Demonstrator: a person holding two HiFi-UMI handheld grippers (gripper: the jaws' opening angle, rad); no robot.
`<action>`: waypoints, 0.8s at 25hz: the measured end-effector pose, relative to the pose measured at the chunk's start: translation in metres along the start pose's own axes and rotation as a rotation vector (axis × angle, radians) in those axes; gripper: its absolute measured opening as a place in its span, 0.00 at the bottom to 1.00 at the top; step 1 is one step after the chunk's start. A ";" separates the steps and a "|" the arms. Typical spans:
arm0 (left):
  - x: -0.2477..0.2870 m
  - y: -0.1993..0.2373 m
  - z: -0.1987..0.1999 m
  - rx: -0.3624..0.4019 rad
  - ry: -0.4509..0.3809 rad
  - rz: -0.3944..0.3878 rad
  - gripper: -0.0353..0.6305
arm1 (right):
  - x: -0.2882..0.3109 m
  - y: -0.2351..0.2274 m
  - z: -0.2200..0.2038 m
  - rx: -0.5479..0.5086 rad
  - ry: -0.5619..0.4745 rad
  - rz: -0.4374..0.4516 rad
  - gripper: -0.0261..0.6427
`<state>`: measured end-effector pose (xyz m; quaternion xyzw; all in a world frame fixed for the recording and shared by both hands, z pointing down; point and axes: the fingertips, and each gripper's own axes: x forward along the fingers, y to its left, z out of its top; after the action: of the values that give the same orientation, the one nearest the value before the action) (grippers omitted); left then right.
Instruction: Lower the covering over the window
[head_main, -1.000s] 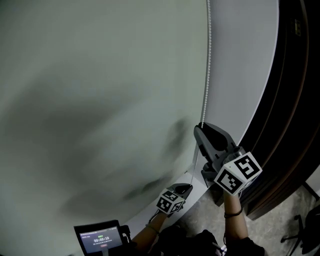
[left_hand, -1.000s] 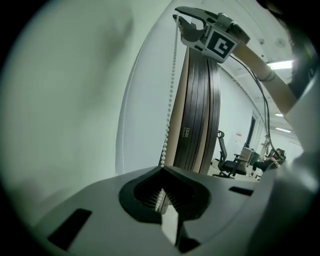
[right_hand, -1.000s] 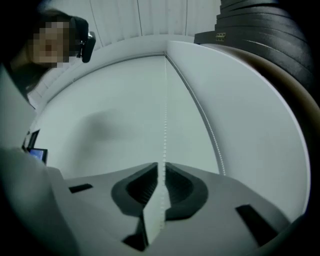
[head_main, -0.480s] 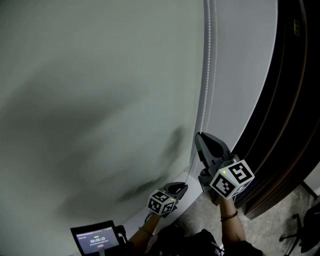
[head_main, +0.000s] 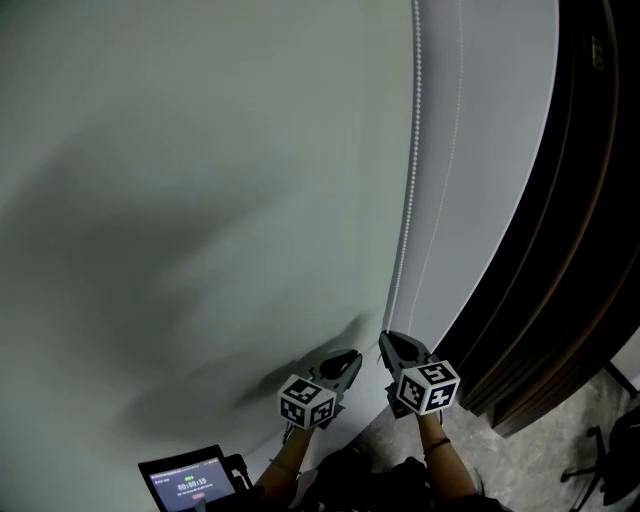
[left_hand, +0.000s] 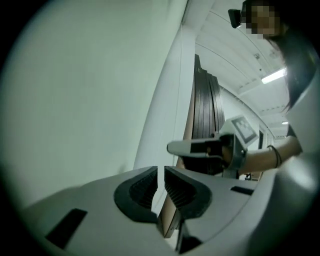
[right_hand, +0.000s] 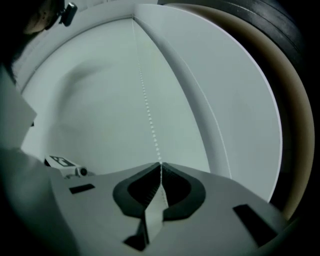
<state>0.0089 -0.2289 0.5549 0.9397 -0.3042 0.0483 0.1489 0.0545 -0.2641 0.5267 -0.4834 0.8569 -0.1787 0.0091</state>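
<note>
Mottled grey stone-like floor (head_main: 545, 450), seen at lower right. On it stand the foot of a dark brown ribbed wooden frame (head_main: 520, 380) and, at the edge, a black thin-legged object (head_main: 600, 450), partly visible.

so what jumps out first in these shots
The big pale grey-green roller blind fills most of the head view. A white bead chain hangs down its right edge into the right gripper, which is shut on it low down; the left gripper sits beside, jaws slightly apart.
</note>
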 end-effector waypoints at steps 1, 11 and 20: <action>-0.003 -0.004 0.002 -0.002 -0.006 0.009 0.09 | -0.002 -0.004 -0.014 -0.002 0.033 -0.017 0.06; -0.011 -0.014 0.010 -0.002 -0.016 0.005 0.09 | -0.011 -0.040 -0.116 0.056 0.272 -0.150 0.06; -0.015 -0.030 0.010 -0.016 -0.017 -0.008 0.09 | -0.041 -0.026 -0.085 0.129 0.126 -0.136 0.16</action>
<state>0.0145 -0.2001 0.5350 0.9400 -0.3020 0.0372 0.1541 0.0818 -0.2173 0.6079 -0.5265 0.8078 -0.2637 -0.0259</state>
